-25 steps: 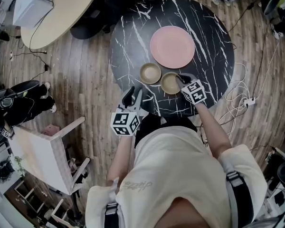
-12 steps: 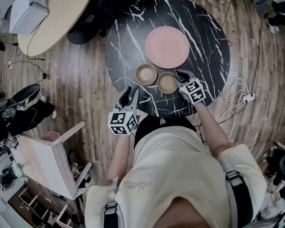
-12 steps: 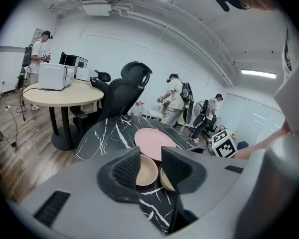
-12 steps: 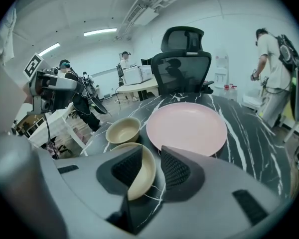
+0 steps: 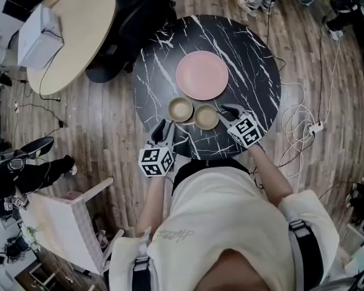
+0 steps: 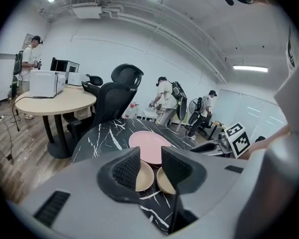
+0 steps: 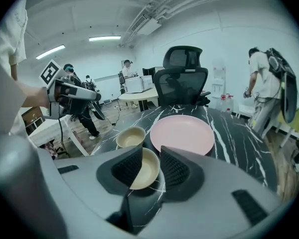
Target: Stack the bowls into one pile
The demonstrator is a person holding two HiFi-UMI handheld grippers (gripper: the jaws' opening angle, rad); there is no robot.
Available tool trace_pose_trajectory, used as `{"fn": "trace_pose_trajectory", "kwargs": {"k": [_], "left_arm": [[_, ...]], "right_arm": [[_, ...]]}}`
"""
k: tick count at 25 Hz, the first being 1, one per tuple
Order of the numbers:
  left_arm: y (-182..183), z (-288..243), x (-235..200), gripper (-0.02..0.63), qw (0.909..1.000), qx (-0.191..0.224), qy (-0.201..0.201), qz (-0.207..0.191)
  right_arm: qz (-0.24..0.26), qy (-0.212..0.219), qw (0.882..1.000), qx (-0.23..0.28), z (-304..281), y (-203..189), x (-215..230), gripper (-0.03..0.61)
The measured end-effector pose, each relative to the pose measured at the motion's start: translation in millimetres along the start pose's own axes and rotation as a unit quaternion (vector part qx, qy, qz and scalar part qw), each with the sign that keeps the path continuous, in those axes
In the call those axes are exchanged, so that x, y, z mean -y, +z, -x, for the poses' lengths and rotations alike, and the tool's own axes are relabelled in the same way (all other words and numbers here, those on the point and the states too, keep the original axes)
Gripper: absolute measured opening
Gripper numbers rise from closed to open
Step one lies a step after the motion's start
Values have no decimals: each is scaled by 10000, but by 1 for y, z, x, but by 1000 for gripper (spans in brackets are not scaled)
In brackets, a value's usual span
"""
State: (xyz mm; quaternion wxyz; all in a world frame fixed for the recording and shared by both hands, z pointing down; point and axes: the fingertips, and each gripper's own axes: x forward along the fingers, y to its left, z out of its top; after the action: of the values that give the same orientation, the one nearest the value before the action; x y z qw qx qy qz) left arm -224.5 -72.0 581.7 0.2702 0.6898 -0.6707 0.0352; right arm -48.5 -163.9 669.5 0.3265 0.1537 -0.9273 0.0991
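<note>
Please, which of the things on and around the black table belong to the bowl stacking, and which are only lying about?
Belongs to the job: left tan bowl; right tan bowl; black marble table under them.
Just lying about: pink plate; beige round table; white box on it; black office chair.

The head view looks steeply down from above the person's shoulders, high over the round black table (image 5: 164, 59), and takes in the floor all round it. Each gripper view sits low and close at the table's near edge and looks along its own jaws across the top, one from the left, one from the right. All three views share the pink plate (image 5: 201, 75) and both bowls (image 5: 181, 109).
</note>
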Motion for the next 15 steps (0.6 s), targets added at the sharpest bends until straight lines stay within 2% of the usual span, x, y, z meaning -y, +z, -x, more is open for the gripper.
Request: {"fn": "trace_pose_trajectory", "kwargs": {"k": [8,15], "left_arm": [[7,1,3,143,9996,10,40,-271],[-5,-7,-4,143,9992,-225,31,-321]], "right_arm": [[26,-135,9995,284,29,9,-3,112],[17,-205,9992,332,38,9,-1,111]]}}
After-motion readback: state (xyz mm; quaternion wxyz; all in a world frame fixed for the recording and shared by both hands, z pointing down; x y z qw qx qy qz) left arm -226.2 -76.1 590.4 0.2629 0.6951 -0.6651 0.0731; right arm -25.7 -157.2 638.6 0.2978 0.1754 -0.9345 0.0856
